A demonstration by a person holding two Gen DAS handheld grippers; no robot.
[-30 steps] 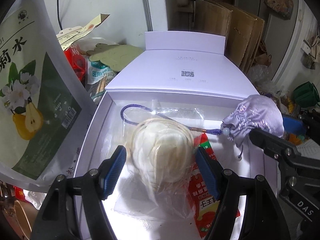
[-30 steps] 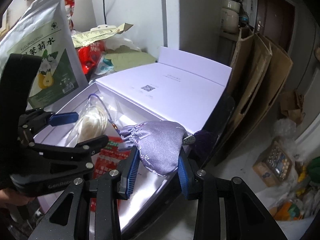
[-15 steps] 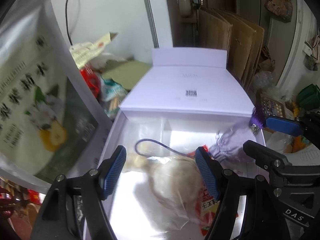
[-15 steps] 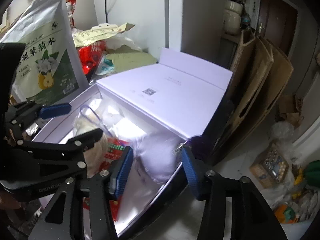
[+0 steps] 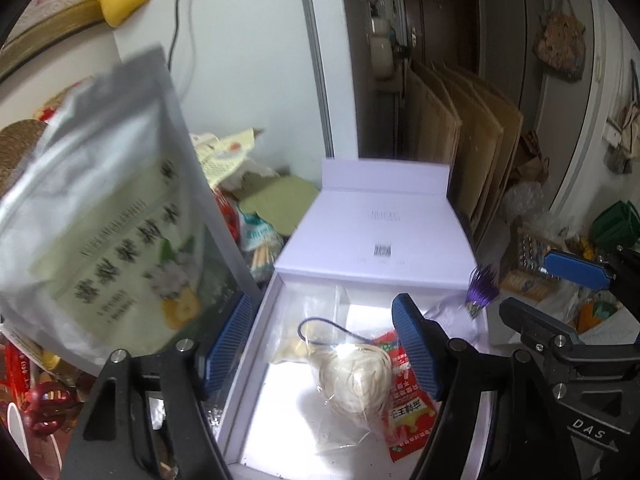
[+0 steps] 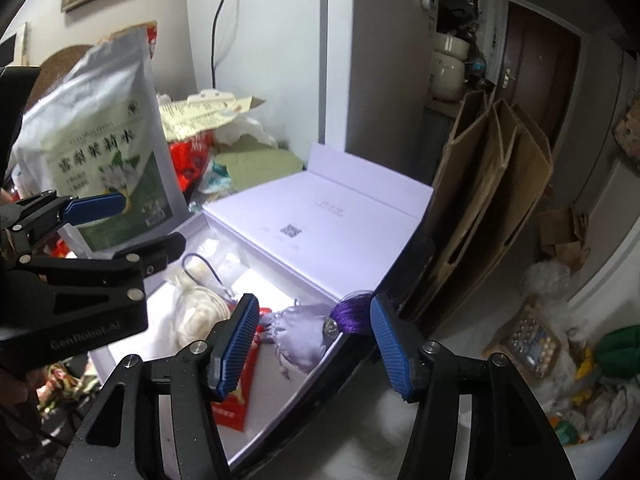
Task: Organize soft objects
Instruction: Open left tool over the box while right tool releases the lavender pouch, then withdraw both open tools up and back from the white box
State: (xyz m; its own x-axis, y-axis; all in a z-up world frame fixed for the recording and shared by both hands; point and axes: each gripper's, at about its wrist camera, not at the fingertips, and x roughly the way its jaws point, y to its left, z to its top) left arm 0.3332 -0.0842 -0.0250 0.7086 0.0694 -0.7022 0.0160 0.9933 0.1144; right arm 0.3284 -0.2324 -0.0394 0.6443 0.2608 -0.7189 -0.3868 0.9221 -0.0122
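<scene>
A white box stands with its lid folded back. Inside lie a white ball of cord in a clear bag and a red packet. A lilac satin pouch rests at the box's right side, its purple tassel draped over the rim. My left gripper hovers open above the ball, apart from it. The jaws of my right gripper are opening above the pouch, with no pad touching it.
A tall silver and green pear-print bag leans just left of the box, among packets and paper. Folded cardboard sheets stand behind on the right. Bags and boxes litter the floor beyond the box's right edge.
My right gripper has let go of the lilac pouch, which now lies in the box. Both grippers have risen away from the box, and the left one has left the white ball behind.
</scene>
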